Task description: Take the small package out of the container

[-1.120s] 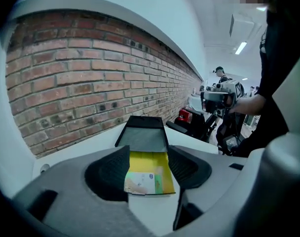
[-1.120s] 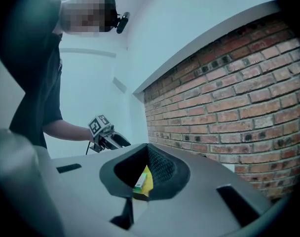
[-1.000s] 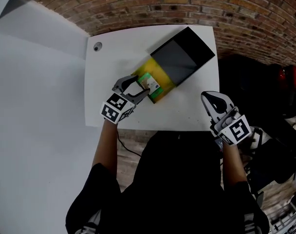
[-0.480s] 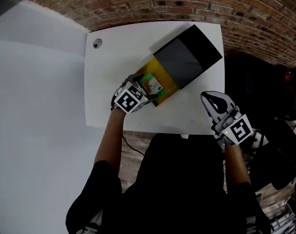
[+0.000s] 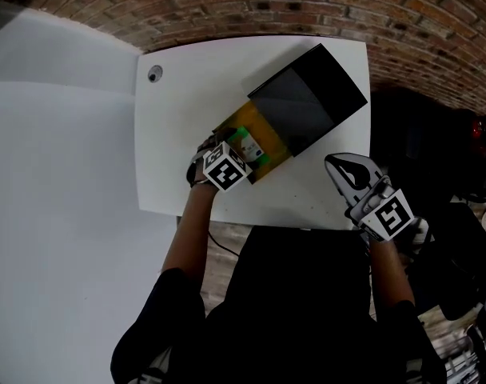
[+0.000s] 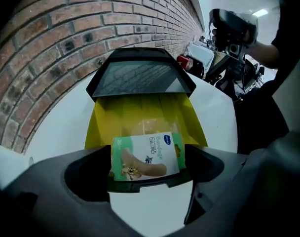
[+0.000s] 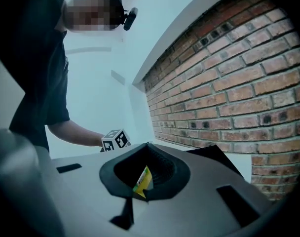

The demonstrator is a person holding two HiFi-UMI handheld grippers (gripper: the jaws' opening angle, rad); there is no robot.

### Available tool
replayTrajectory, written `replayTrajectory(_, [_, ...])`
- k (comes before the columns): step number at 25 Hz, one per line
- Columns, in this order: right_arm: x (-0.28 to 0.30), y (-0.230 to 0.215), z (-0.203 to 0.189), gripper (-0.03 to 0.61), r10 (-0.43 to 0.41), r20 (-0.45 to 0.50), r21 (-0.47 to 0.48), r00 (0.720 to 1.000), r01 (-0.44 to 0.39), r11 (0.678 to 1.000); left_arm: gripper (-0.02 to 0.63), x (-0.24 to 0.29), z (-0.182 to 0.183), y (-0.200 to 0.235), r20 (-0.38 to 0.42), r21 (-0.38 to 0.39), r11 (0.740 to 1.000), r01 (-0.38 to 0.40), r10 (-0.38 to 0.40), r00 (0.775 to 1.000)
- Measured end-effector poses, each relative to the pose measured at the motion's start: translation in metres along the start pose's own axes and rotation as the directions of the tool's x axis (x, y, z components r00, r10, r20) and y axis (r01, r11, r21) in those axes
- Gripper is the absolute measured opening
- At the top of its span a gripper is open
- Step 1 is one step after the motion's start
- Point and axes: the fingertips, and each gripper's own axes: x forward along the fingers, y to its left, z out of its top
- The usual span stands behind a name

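Observation:
A black container (image 5: 311, 98) lies slantwise on the white table (image 5: 179, 118), its yellow inner tray (image 5: 267, 130) slid out toward me. The small green-and-white package (image 5: 247, 144) rests at the tray's near end. My left gripper (image 5: 227, 160) points steeply down over it. In the left gripper view its jaws have just been opening and stand wide on either side of the package (image 6: 146, 156), not pressing it. My right gripper (image 5: 348, 170) hovers at the table's front right corner, jaws together and empty. Through its view, the tray (image 7: 141, 182) shows edge-on.
A brick wall (image 5: 307, 6) runs behind the table. A round hole (image 5: 154, 74) sits at the table's back left corner. Dark and red gear (image 5: 479, 130) stands on the right. The table's front edge (image 5: 251, 218) is close to my body.
The left gripper has dropped and tipped downward onto the tray's near end, and its jaws have spread around the package. The right gripper has shifted only slightly.

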Motion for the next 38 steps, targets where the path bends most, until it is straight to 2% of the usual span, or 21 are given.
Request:
replayTrajectory(5, [0.005,-0.006,0.000,0.006,0.015,0.021,0.014,1.000,-0.015,1.000,0.449,0.008,-0.002,0.005,-0.053,-0.009,1.000,-0.007,0.007,0.999])
replayTrajectory(9, [0.003,-0.010,-0.010,0.006,0.000,-0.013,0.037,1.000,0.000,0.999,0.469,0.016,-0.012,0.008,-0.107,-0.025,1.000,0.008,-0.011,0.994])
replayTrajectory(12, [0.003,-0.011,-0.014,0.006,-0.002,-0.017,0.043,1.000,0.003,0.999,0.476,0.021,-0.014,0.006,-0.120,-0.027,0.999,0.021,-0.024,0.993])
replayTrajectory(18, [0.004,-0.009,-0.016,0.006,0.002,-0.011,0.048,1.000,-0.001,0.999,0.476,0.025,-0.014,0.010,-0.142,-0.023,1.000,-0.012,0.009,0.990])
replayTrajectory(26, [0.007,-0.009,-0.020,0.006,0.002,-0.019,0.063,1.000,-0.001,0.998,0.474,0.028,-0.015,0.013,-0.180,-0.045,0.999,-0.015,0.007,0.984])
replayTrajectory(30, [0.008,-0.007,-0.022,0.006,0.008,-0.020,0.067,1.000,-0.007,0.998,0.472,0.027,-0.015,0.015,-0.176,-0.035,0.999,-0.025,0.018,0.984])
replayTrajectory(38, [0.007,-0.005,-0.022,0.006,0.008,-0.018,0.066,1.000,-0.007,0.998,0.466,0.019,-0.005,0.011,-0.116,0.009,1.000,-0.030,0.031,0.993])
